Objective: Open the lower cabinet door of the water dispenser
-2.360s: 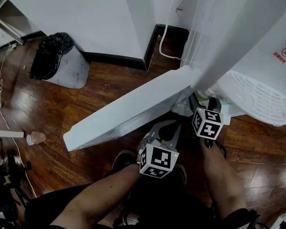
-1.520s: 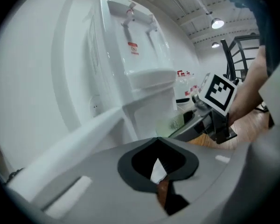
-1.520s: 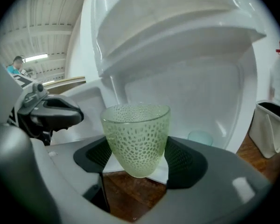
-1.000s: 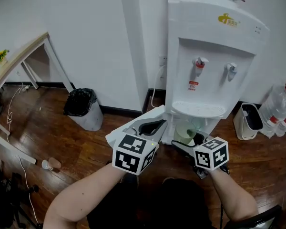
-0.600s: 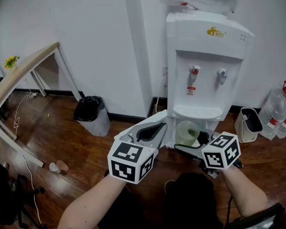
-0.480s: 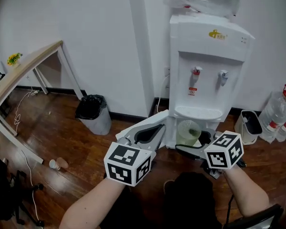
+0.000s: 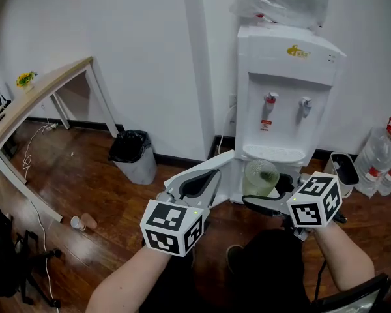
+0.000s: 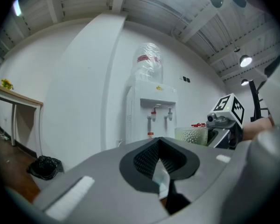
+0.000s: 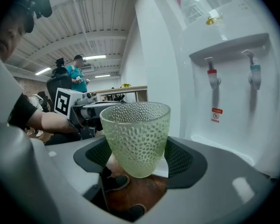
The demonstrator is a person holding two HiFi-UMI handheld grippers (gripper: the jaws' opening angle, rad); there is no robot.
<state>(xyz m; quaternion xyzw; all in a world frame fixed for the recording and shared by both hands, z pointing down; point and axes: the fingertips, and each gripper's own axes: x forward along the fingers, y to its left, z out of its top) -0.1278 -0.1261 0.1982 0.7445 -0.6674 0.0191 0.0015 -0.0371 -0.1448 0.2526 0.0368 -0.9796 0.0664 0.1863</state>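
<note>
- Two grippers show low in the head view, and I hold one in each hand.
- My left gripper (image 7: 208, 177) is just left of the middle. Its fingers are closed together at the tips, with a dark hollow behind them. Nothing is held in them.
- In the left gripper view, the left gripper's (image 8: 161, 146) tips meet in the middle of the frame, and I see only a thin gap under them.
- My right gripper (image 7: 264, 191) is right of the middle. Its fingers are clamped on a bumpy green glass cup (image 7: 260, 177).
- In the right gripper view, the cup (image 9: 136, 129) stands upright in the middle of the frame, with a dark pad pressing each side.
- The white water dispenser (image 7: 283, 103) stands against the wall in the upper right. It has a red tap and a blue tap on its front.
- Its lower cabinet door (image 7: 220, 160) is swung open. It sticks out from the bottom of the dispenser toward the lower left, just behind my left gripper.
- A bin with a black bag (image 7: 133, 155) stands by the wall, left of the door.
- A wooden table (image 7: 39, 96) is at the far left.
- Some big water bottles (image 7: 384, 152) sit at the right edge.
</note>
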